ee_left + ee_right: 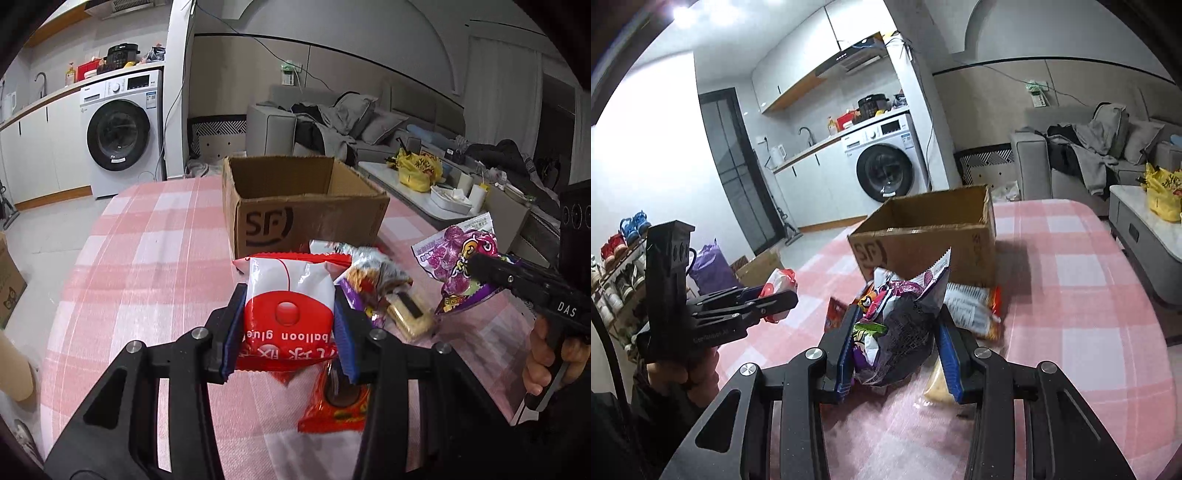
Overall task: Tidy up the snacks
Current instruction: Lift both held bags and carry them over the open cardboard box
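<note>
Two packets held clear of the table — red packet [288,314] pinched by left gripper [288,328], purple packet [897,325] by right gripper [892,350] — best carried level over the box [306,206] before release.

even indoor light in both views, nothing dim. right wrist view: white glare blows out the wall [639,155] at left, with a lamp flare top left. fisheye bends the edges, corners go black. purple packet [901,325] and box [923,236] slightly smeared.
</note>
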`<state>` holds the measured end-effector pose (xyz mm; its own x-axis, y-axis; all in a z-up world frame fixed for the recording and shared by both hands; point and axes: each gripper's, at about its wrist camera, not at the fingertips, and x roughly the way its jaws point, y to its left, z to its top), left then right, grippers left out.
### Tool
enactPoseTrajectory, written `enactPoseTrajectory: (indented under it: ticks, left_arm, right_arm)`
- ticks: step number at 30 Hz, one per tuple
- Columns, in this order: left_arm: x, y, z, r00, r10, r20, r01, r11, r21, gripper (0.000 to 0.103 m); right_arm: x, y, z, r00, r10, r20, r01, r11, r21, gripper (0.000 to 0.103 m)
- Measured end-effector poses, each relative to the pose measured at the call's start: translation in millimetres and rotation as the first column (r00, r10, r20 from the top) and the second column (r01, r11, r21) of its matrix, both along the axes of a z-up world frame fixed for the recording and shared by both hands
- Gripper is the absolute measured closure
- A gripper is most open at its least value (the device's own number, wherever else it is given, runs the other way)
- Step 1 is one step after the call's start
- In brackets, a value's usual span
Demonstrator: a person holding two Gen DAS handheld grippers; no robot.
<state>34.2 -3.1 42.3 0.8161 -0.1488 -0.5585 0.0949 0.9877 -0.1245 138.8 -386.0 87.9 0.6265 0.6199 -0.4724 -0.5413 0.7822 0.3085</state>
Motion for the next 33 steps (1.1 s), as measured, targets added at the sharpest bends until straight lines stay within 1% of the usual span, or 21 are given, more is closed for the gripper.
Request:
enactPoseTrajectory:
  ticks: [9, 16, 22, 24, 27, 29, 31, 32, 33]
  left_arm:
    - [21.1, -10.5, 20.5, 0.999, -0.006, 0.046, 0.006, 1.0, -0.001, 0.063]
    - [50.6, -12.6, 35.1, 0.998, -0.008, 0.067, 0.009, 1.0, -0.007, 0.063]
    - [83.0, -12.9, 39.4, 0.998, 0.0, 0.064, 0.0, 1.0, -0.005, 0.063]
    - [94.4, -14.3, 41.0, 0.998, 0.002, 0.066, -0.002, 1.0, 0.002, 0.063]
    - [113.9, -12.3, 41.5, 0.998, 0.003, 0.058, -0.002, 1.0, -0.004, 0.063]
    - [124.0, -8.5, 40.1, 0.999, 0.008, 0.048, -0.007, 1.0, -0.01, 0.063]
    - [131.9, -2.9, 36.7, 0.999, 0.012, 0.038, -0.012, 1.0, -0.018, 0.063]
    - [136.0, -0.3, 34.5, 0.999, 0.017, 0.031, -0.017, 1.0, -0.018, 0.063]
    - [140.4, 2.1, 32.1, 1.0, 0.02, 0.024, -0.02, 1.0, -0.018, 0.063]
  right_arm:
    - [24.6, -6.4, 10.4, 0.999, -0.038, 0.003, 0.038, 0.999, 0.031, 0.063]
    - [51.5, -4.2, 19.6, 0.999, -0.05, 0.008, 0.049, 0.997, 0.051, 0.063]
    - [79.9, 5.7, 26.1, 0.998, -0.055, 0.009, 0.055, 0.997, 0.059, 0.064]
    - [90.3, 10.9, 29.8, 0.999, -0.052, 0.012, 0.051, 0.997, 0.06, 0.077]
    - [105.0, 19.4, 30.3, 0.998, -0.062, 0.02, 0.061, 0.997, 0.038, 0.078]
    - [115.2, 24.3, 22.5, 0.999, -0.046, -0.02, 0.047, 0.999, 0.022, 0.078]
    - [119.1, 24.5, 18.9, 0.998, -0.066, -0.021, 0.066, 0.998, -0.006, 0.078]
    - [121.1, 22.4, 16.5, 0.997, -0.069, -0.033, 0.068, 0.998, -0.013, 0.077]
    - [124.3, 18.7, 12.9, 0.996, -0.062, -0.063, 0.06, 0.998, -0.022, 0.075]
